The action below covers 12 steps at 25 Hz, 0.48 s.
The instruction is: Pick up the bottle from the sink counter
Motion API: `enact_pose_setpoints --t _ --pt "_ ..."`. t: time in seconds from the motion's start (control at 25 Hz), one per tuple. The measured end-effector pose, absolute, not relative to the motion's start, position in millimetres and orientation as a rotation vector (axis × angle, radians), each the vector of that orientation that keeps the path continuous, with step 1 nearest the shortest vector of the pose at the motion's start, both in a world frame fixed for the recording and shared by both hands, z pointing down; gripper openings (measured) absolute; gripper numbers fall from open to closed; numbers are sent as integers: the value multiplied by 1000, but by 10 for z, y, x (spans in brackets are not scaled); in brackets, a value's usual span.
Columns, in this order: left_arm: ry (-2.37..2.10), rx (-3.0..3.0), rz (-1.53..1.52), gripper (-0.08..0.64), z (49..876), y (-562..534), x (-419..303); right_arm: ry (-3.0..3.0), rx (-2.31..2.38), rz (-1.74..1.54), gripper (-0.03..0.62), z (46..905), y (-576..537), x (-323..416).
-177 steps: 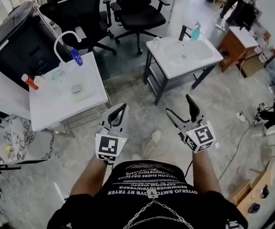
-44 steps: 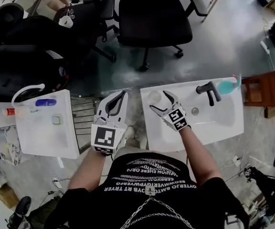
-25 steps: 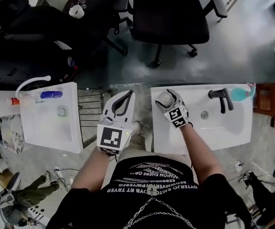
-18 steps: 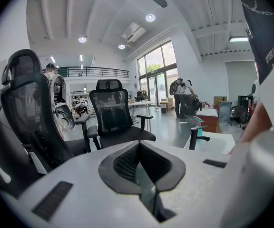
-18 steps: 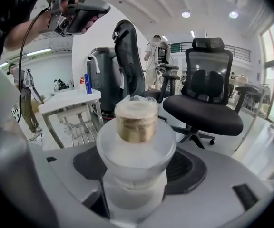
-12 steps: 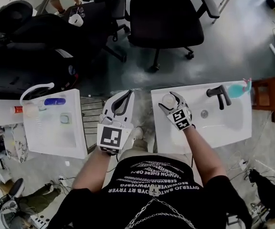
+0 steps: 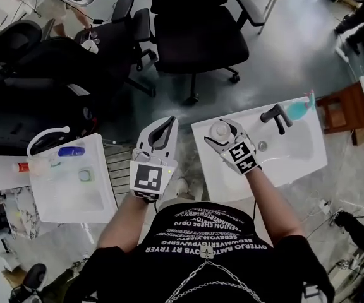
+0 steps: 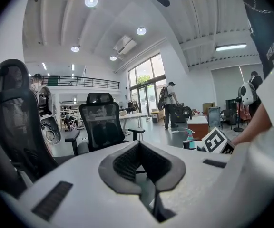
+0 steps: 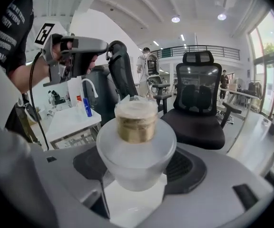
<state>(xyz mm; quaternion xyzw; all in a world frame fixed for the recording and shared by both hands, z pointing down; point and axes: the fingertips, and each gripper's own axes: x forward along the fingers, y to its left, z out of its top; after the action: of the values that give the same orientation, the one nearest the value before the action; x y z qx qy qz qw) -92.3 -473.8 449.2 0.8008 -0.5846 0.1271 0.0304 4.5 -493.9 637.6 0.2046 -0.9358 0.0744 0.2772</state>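
an open workshop floor of grey concrete holds several black mesh office chairs [image 7: 194, 30] and two white sink units side by side. the person stands between the units. on the white sink counter [image 7: 302, 163] to the person's right stand a black tap [image 7: 275, 115] and, at the far corner, a teal spray bottle [image 7: 297, 108]. the other white sink unit [image 7: 74, 197] to the left carries a blue bottle [image 7: 71, 151] lying along its far edge and a red-capped bottle [image 7: 20, 166] near it. the right gripper [image 7: 224, 134] is over the left end of the sink counter, and its jaws stand wide around a frosted white round-bodied bottle [image 9: 136, 148] with a gold collar and a pale cap. the dark ribbed pads [image 9: 187, 170] press on the bottle's sides, one on each. the bottle stands upright in that grip, and the right gripper view shows its rounded underside with the white counter below, seemingly clear of the surface. the left gripper [image 7: 167, 122] hangs over the gap between the two units, near the right gripper but apart from it. its curved jaws meet at the tips, with nothing in the hollow between the pads. it points out toward the chairs. a hand carries it at the upper left of the right gripper view, marker cube [image 9: 45, 32] facing the camera.
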Motion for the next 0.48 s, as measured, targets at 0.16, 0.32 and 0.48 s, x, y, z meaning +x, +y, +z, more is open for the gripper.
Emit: enact_pose_setpoints --t 0.16,0.32,0.48 --pt "-1783 2517 366 5 4367 -4697 -886 -2506 562 211 333 5961 -4873 42" --pt "-1753 2551 361 5 4308 -4585 -861 -2524 570 198 333 5530 -4766 75" --pt "-1710 2585 379 6 4262 -4472 -842 -2541 592 186 334 5125 -4639 93"
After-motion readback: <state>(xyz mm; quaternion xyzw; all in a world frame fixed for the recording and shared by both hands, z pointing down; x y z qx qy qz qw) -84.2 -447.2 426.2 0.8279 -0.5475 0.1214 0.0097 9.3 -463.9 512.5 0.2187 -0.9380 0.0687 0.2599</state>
